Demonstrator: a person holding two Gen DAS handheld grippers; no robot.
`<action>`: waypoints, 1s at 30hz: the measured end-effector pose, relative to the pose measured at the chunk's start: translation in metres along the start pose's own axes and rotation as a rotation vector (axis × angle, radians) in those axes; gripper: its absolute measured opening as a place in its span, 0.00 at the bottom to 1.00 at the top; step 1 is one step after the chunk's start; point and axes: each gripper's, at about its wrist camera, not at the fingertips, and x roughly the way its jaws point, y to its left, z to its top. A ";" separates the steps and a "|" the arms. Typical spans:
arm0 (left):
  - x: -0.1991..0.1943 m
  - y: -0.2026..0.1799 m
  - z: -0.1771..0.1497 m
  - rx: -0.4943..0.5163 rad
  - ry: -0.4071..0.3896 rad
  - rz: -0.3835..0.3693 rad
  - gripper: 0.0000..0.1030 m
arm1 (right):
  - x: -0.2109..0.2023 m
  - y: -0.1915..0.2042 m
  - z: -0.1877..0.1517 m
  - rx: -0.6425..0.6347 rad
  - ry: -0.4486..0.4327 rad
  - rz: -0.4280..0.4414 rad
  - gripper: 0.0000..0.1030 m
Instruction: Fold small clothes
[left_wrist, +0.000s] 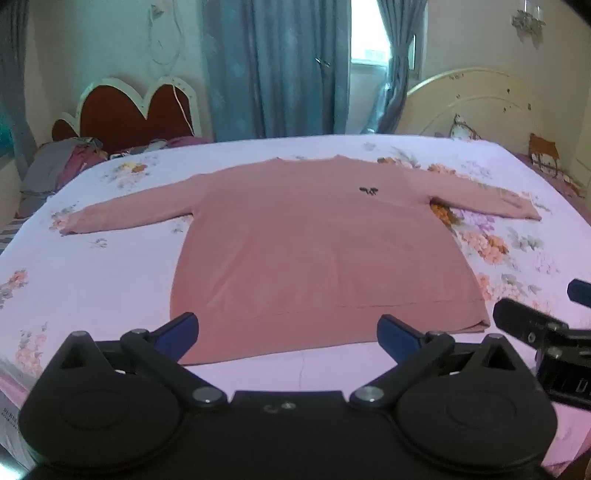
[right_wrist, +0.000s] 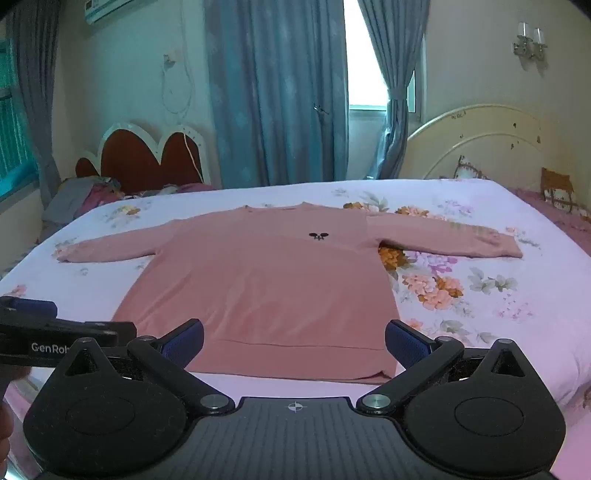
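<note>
A pink long-sleeved sweater (left_wrist: 314, 251) lies flat, face up, on the bed, sleeves spread out to both sides, hem nearest me. It has a small black emblem (left_wrist: 368, 191) on the chest. It also shows in the right wrist view (right_wrist: 266, 288). My left gripper (left_wrist: 288, 334) is open and empty, just in front of the hem. My right gripper (right_wrist: 294, 341) is open and empty, also in front of the hem, toward its right corner. The right gripper shows at the right edge of the left wrist view (left_wrist: 535, 325); the left gripper shows at the left edge of the right wrist view (right_wrist: 55, 332).
The bed has a pale floral sheet (left_wrist: 92, 280). A pile of clothes (left_wrist: 62, 162) lies at the far left by a red heart-shaped headboard (left_wrist: 136, 110). A cream headboard (left_wrist: 476, 107) stands at the right, blue curtains (left_wrist: 277, 66) behind.
</note>
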 end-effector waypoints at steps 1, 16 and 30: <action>0.001 0.000 0.000 0.003 0.003 0.001 1.00 | 0.002 -0.001 -0.003 0.002 0.000 0.000 1.00; -0.016 0.023 0.016 -0.030 0.002 0.034 1.00 | -0.015 0.006 0.002 -0.006 -0.019 0.017 1.00; -0.012 0.015 0.011 -0.044 -0.003 0.047 1.00 | -0.005 0.006 0.002 -0.012 -0.019 0.013 1.00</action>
